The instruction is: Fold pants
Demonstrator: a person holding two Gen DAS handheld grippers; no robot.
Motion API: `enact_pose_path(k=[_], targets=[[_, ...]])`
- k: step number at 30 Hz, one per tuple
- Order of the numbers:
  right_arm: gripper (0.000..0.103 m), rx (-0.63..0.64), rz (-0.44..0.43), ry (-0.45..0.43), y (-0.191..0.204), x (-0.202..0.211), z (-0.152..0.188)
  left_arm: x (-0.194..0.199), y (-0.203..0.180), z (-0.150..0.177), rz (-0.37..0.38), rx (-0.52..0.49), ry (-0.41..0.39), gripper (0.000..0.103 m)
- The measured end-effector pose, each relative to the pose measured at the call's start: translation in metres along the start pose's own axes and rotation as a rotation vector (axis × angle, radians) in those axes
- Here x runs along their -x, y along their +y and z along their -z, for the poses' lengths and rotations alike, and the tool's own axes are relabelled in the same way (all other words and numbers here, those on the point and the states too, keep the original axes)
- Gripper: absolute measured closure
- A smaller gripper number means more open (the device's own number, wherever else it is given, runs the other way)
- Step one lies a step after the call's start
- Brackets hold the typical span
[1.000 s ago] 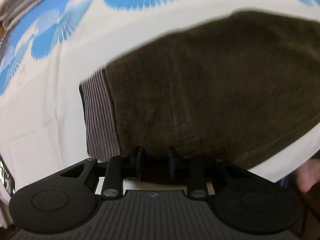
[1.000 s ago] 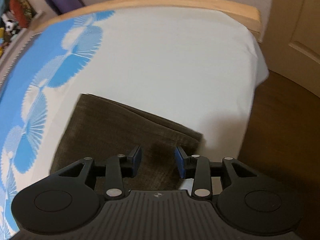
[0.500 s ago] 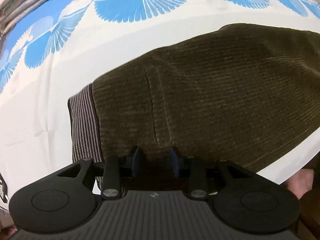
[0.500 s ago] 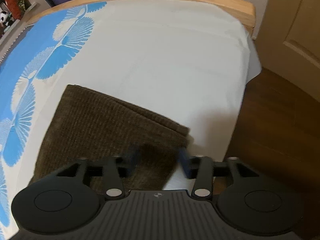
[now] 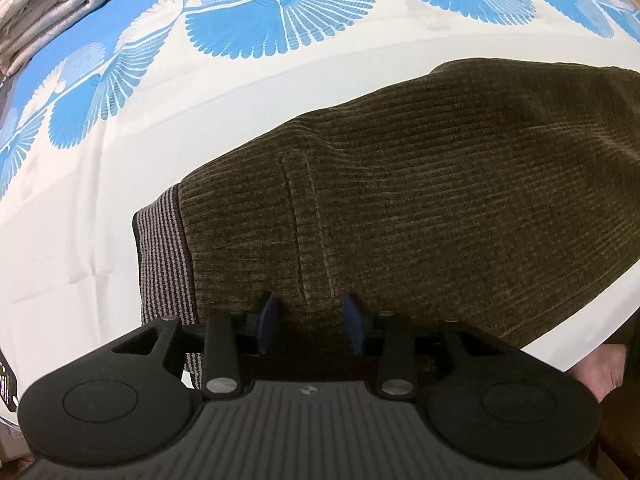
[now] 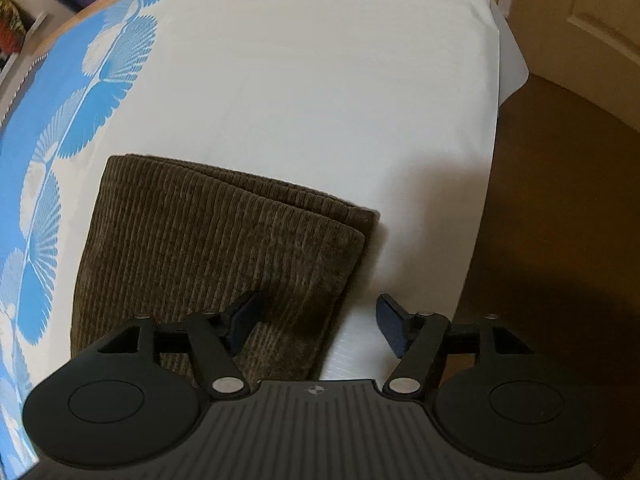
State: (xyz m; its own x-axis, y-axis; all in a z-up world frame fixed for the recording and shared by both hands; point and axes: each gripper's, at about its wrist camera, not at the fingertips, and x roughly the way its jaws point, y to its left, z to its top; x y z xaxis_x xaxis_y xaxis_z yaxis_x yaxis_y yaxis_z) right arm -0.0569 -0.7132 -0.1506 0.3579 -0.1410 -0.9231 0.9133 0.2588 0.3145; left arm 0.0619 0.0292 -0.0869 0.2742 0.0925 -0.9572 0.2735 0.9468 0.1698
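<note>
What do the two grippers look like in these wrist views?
Both look alike: the left gripper and right gripper have matte black ribbed bodies, two round black discs, black linkage arms with silver pivot pins, blue finger pads and a small crosshair mark. No cables or sleeves show.

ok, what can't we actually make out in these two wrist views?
- Left wrist: near edge of the pants is hidden behind the left gripper; contact unclear.
- Left wrist: the pants' far end runs off the right edge.
- Right wrist: the pants' waistband end is hidden by the right gripper body.
- Left wrist: folded bedding is cut off at the corner.
</note>
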Motion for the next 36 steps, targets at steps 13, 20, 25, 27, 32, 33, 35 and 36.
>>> enact_pose_path(k=[13,20,25,27,32,33,35,36], targets=[[0.092,-0.019,-0.075,-0.1,0.011,0.025,0.007,0.012,0.008,0.008,-0.001,0.019,-0.028,0.06],[0.093,0.142,-0.183,-0.293,0.058,0.076,0.028,0.018,0.011,0.011,-0.011,0.027,-0.04,0.06],[0.093,0.687,-0.402,-0.602,0.149,0.148,0.133,0.021,0.013,0.012,-0.012,0.034,-0.046,0.06],[0.093,0.869,-0.509,-0.641,0.172,0.164,0.188,0.022,0.014,0.012,-0.014,0.037,-0.048,0.06],[0.093,1.288,-0.712,-0.554,0.199,0.171,0.336,0.024,0.018,0.014,-0.01,0.055,-0.051,0.06],[0.092,1.373,-0.737,-0.51,0.2,0.168,0.365,0.024,0.019,0.015,-0.008,0.058,-0.052,0.06],[0.091,1.575,-0.758,-0.379,0.2,0.153,0.423,0.024,0.022,0.017,-0.006,0.061,-0.05,0.06],[0.086,1.675,-0.751,-0.288,0.197,0.142,0.45,0.024,0.022,0.017,-0.007,0.06,-0.049,0.06]])
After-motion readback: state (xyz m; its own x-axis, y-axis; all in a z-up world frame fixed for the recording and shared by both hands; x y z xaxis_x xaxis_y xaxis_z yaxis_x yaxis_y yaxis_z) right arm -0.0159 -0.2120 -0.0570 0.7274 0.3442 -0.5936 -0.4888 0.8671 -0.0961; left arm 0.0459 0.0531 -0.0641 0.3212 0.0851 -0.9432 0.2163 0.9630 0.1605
